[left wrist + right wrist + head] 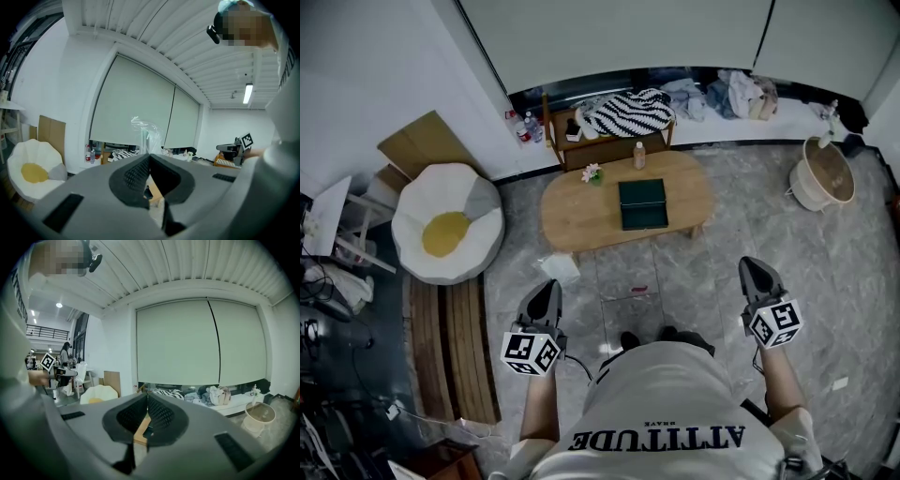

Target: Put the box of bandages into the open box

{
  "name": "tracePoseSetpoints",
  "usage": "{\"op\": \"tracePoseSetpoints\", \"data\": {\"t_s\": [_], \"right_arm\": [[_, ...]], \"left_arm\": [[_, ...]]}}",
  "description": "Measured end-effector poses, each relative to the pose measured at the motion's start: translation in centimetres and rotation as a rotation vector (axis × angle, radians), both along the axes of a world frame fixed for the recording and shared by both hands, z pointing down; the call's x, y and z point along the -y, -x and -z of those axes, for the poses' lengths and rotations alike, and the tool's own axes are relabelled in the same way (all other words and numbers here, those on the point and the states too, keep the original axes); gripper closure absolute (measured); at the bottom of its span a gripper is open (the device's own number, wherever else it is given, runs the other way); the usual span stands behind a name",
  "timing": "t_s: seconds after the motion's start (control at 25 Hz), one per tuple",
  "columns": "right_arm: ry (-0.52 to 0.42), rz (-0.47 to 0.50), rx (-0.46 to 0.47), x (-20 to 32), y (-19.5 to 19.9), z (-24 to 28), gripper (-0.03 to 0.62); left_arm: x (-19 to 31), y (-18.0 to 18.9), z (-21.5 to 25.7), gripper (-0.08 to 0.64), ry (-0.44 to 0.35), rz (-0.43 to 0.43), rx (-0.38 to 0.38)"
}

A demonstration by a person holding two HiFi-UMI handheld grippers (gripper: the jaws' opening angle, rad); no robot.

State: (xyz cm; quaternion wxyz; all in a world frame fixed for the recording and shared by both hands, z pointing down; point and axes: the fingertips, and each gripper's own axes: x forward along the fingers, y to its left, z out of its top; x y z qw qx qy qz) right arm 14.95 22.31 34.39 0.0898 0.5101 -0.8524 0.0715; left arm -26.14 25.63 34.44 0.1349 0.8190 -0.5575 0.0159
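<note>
A dark green square box (pixel 642 203) lies flat on the oval wooden table (pixel 581 220) ahead of me; I cannot tell whether it is open. No box of bandages can be made out. My left gripper (pixel 546 287) is held low at my left side over the floor, jaws together and empty. My right gripper (pixel 754 265) hangs at my right side, also shut on nothing. In the left gripper view the left gripper's tips (pixel 150 155) meet. In the right gripper view the right gripper's tips (pixel 147 394) meet too. Both are well short of the table.
On the table stand a small bottle (pixel 638 156) and a flower pot (pixel 593 174). Behind it is a shelf with striped cloth (pixel 628 112). An egg-shaped cushion (pixel 447 234) sits left, a basket (pixel 825 175) right. White paper (pixel 560 269) and a small red item (pixel 639 290) lie on the floor.
</note>
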Motion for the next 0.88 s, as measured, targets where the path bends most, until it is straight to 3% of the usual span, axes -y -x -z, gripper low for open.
{"op": "tracePoseSetpoints", "data": {"t_s": [0.6,0.88], "right_arm": [[0.007,-0.011,-0.019,-0.3,4.7,-0.6,0.572],[0.026,-0.002,-0.031,0.4,5.4,-1.1,0.572]], "left_arm": [[0.7,4.2,-1.0,0.538,0.006,-0.032,-0.004],[2.0,4.4,-1.2,0.539,0.015,-0.04,-0.01]]}}
